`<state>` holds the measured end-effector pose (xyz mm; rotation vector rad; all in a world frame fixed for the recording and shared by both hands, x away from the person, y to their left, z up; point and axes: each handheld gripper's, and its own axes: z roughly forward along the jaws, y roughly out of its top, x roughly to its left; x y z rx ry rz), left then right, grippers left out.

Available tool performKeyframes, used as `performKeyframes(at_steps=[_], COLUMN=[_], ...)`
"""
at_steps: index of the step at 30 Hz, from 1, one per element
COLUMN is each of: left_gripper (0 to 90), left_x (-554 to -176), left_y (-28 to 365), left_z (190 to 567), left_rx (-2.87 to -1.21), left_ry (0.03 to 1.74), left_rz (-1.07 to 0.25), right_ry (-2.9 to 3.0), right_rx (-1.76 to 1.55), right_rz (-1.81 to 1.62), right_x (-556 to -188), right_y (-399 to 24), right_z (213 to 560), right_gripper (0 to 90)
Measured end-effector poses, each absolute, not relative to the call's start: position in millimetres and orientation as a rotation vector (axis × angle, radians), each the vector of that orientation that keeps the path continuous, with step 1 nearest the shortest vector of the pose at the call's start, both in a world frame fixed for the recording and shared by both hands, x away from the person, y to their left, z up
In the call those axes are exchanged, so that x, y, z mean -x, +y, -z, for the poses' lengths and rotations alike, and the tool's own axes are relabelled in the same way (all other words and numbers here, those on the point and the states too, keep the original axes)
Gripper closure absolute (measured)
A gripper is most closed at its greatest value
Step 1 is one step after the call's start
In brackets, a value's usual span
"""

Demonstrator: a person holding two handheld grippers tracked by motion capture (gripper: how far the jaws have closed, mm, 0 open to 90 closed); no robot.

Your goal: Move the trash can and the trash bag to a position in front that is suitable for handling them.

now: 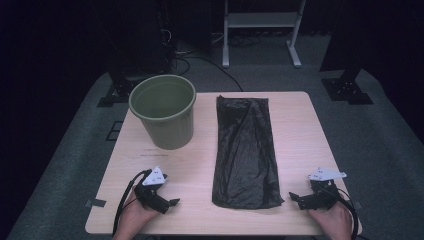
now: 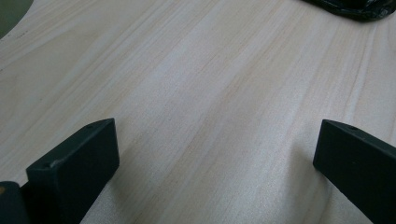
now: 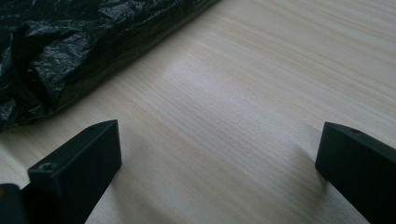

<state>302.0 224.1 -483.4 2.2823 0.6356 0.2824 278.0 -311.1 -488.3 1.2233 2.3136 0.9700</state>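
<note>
Black bin bag [image 1: 246,152] lies flat beside the green bucket [image 1: 164,111], untouched. Left gripper [image 1: 167,204] and right gripper [image 1: 298,199] rest near it, released and empty; lining the bucket is all left.

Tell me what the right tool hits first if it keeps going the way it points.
Probably the crumpled black plastic bag: the right tool, open over the pale wooden table, points towards its near edge, though depth is unclear.

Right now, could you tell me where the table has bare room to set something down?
Bare wood lies right of the black bag, between bag and green bucket, and before the left tool. The bag fills the middle.
</note>
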Motion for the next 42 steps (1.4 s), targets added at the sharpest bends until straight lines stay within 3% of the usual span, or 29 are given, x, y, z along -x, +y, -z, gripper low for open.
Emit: performKeyframes(at_steps=[9,15,30,42], left_gripper=[0.0,0.0,0.0,0.0], left_x=[-302,-302,-301,-301], left_y=[224,224,224,224], left_z=[483,483,484,484], left_rx=[-2.282,-2.282,-2.279,-2.278], left_ry=[0.636,0.636,0.641,0.640], left_rz=[-0.282,-0.282,-0.283,-0.283], right_ry=[2.296,2.304,2.318,2.379], right_rx=[-1.226,-1.230,-1.222,-1.236], right_rz=[-0.970,-1.043,-1.163,-1.141], right_x=[-277,-278,-288,-300], right_y=[-311,-307,-283,-255], right_z=[485,476,457,467], right_gripper=[0.3,13.3,20.4,30.0])
